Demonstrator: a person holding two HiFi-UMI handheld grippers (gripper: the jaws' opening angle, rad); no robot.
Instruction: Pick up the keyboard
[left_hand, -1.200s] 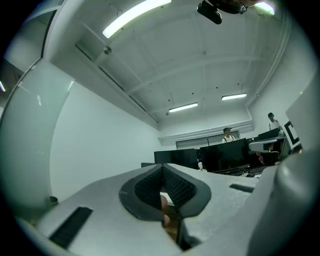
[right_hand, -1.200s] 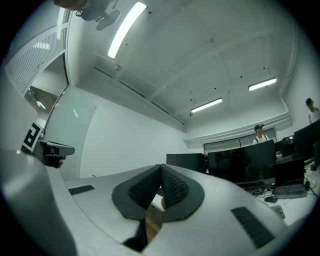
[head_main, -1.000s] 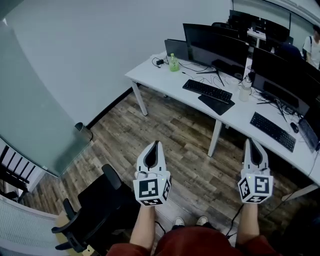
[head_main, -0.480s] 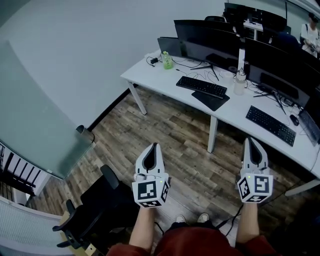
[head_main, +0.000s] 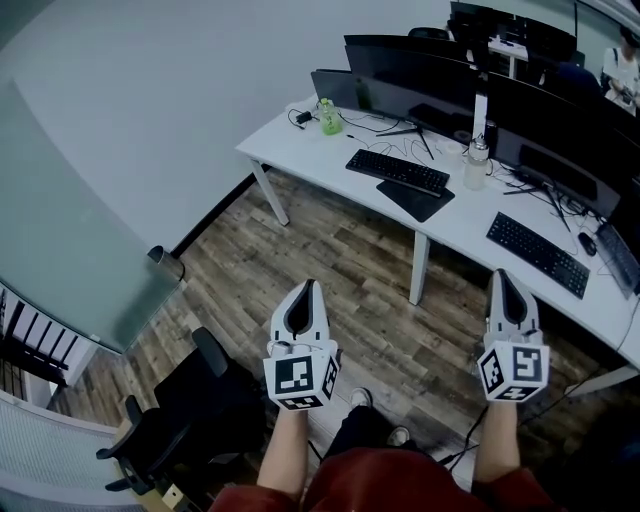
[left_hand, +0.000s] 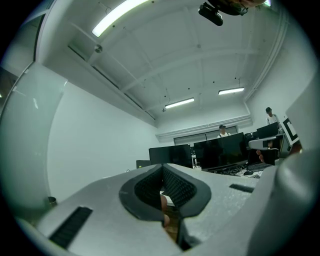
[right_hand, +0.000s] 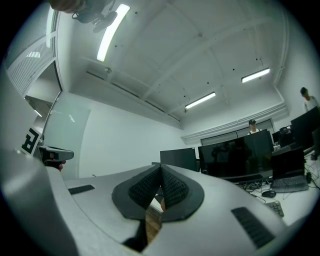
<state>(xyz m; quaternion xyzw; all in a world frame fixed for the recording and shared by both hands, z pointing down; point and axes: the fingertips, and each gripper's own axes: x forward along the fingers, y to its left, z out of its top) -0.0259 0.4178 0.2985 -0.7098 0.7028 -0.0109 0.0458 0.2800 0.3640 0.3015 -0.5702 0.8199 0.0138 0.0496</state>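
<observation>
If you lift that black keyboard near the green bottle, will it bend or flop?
The black keyboard looks like a flat, rigid slab, so it probably stays stiff. It is thin, so likely light. It is long, so gripped at one end it may tilt toward the white desk.

wood floor (head_main: 340, 250) open ahead up to desk (head_main: 290, 152); office chair (head_main: 200, 400) at left

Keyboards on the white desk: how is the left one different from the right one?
The left keyboard lies farther from the person, next to a dark mat. The right keyboard lies nearer, with a mouse by its end. Both are black and lie flat on the white desk.
</observation>
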